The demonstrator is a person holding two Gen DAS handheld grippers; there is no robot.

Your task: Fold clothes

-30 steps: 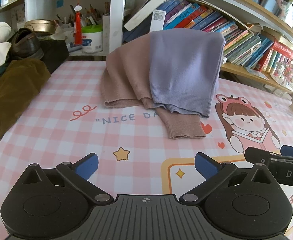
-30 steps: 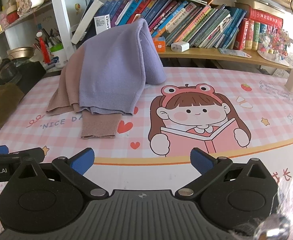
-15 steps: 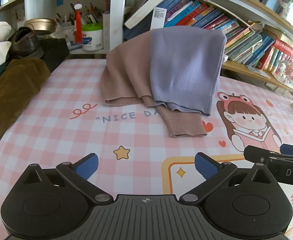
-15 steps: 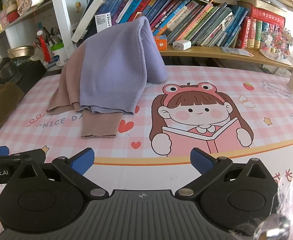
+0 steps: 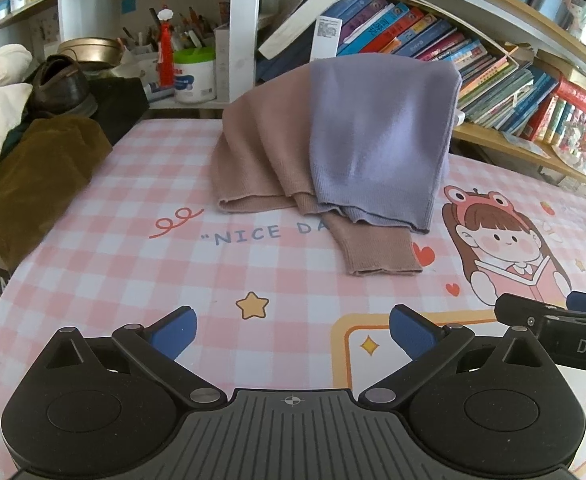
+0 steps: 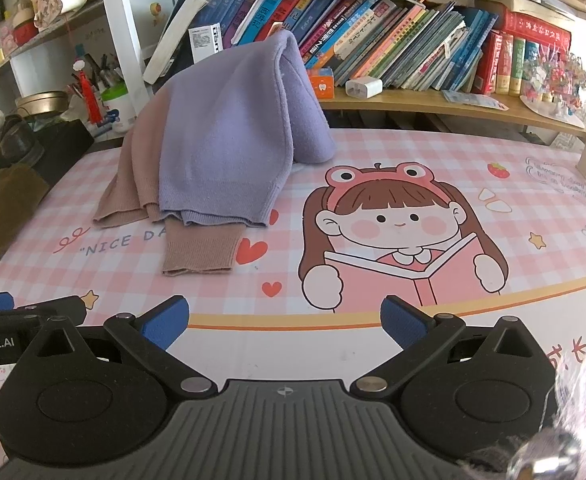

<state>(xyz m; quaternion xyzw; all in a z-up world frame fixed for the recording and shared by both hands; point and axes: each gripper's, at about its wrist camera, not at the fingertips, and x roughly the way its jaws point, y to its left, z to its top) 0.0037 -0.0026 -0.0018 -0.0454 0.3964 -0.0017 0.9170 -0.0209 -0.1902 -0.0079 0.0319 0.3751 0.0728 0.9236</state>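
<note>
Pink checked table (image 5: 93, 264) carries the two-tone sweater (image 5: 377, 136), mauve and lilac, draped in a heap at the far edge against the bookshelf (image 6: 433, 40), unfolded. Left gripper (image 5: 291, 330) and right gripper (image 6: 283, 320) hover side by side near, jaws apart, empty, seemingly staged for approach.

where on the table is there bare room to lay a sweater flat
Bare cloth lies between the sweater cuff and both open grippers, and right of the purple sweater over the printed girl. It is crowded along the left edge, by the brown garment.

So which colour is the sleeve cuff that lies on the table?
Dusty pink-brown cuff; the right wrist view shows it best.
</note>
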